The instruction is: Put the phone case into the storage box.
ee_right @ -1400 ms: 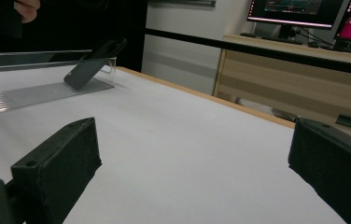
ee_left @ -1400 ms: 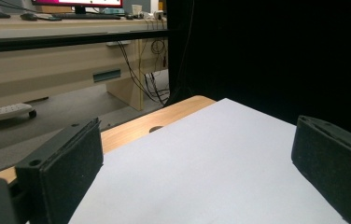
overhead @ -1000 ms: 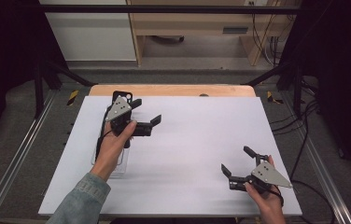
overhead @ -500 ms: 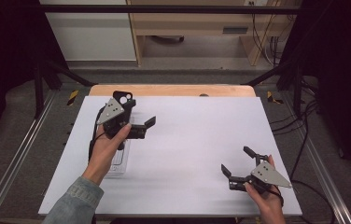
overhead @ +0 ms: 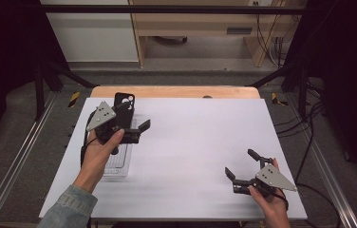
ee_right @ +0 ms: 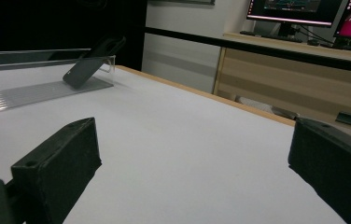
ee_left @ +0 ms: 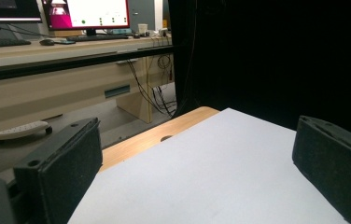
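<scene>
Both grippers spread, nothing pinched.
We see the left gripper beside the black phone case on its clear ribbed plastic stand; right gripper well apart.

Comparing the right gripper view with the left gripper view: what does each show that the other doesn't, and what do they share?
Right gripper view alone: a black phone leaning on a clear stand. Left gripper view alone: a round hole in the wooden table edge, and a remote on a lower shelf. Both: the white table sheet, each hand-held gripper's own black jaws standing apart with nothing between, and lit monitors behind.
</scene>
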{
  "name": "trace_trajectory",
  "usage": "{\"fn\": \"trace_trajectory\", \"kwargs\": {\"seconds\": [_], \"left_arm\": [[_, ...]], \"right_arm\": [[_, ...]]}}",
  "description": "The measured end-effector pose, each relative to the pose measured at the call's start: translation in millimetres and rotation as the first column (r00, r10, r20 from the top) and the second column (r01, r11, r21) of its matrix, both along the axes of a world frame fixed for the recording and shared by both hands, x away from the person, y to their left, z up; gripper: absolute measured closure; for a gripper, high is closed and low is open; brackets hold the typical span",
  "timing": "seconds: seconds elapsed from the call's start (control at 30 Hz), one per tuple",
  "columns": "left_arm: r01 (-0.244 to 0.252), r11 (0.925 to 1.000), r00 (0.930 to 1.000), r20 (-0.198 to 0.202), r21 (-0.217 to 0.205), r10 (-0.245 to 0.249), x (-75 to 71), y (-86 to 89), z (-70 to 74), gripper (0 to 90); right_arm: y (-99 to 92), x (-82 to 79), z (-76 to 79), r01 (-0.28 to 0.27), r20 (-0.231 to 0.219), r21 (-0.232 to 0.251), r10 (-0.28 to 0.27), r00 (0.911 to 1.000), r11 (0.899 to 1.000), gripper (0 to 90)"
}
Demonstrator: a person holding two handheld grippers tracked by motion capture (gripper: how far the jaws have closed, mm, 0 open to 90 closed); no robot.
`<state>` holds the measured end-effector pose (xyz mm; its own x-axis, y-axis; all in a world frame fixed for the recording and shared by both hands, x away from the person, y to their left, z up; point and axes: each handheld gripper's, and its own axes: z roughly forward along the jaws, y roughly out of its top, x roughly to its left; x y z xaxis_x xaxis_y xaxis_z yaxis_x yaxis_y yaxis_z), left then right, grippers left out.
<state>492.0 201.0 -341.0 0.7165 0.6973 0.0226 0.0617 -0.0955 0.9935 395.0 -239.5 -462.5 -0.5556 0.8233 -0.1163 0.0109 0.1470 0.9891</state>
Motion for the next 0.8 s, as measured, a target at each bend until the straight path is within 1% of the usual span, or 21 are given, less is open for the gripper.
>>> {"fn": "trace_trajectory", "kwargs": {"seconds": [0.03,0.1,0.37,0.53,0.8], "left_arm": [[-0.001,1.0000,1.0000,0.002,0.005,0.001,-0.7,1.5,0.5,1.3],[-0.002,1.0000,1.0000,0.006,-0.003,0.002,-2.4,3.9,1.2,1.2],[-0.017,0.9999,0.9996,0.021,-0.003,0.017,-8.2,14.7,5.6,1.2],[-0.022,0.9998,0.9992,0.033,-0.001,0.022,-13.6,19.9,6.4,1.1],[-0.030,0.9995,0.9983,0.049,-0.011,0.030,-22.9,27.7,7.4,0.9]], "right_arm": [[0.1,0.0,-0.1,0.000,0.000,0.000,0.000,1.0000,1.000,2.5],[0.2,0.0,-0.2,-0.001,0.000,-0.001,0.001,1.0000,1.000,2.5],[0.2,0.0,-0.3,-0.001,-0.001,0.000,0.001,1.0000,1.000,2.5],[0.5,-0.2,0.0,0.000,-0.001,-0.002,0.000,1.0000,1.000,2.5],[1.0,-0.3,-0.3,-0.003,-0.002,-0.002,0.003,1.0000,1.000,2.4]]}}
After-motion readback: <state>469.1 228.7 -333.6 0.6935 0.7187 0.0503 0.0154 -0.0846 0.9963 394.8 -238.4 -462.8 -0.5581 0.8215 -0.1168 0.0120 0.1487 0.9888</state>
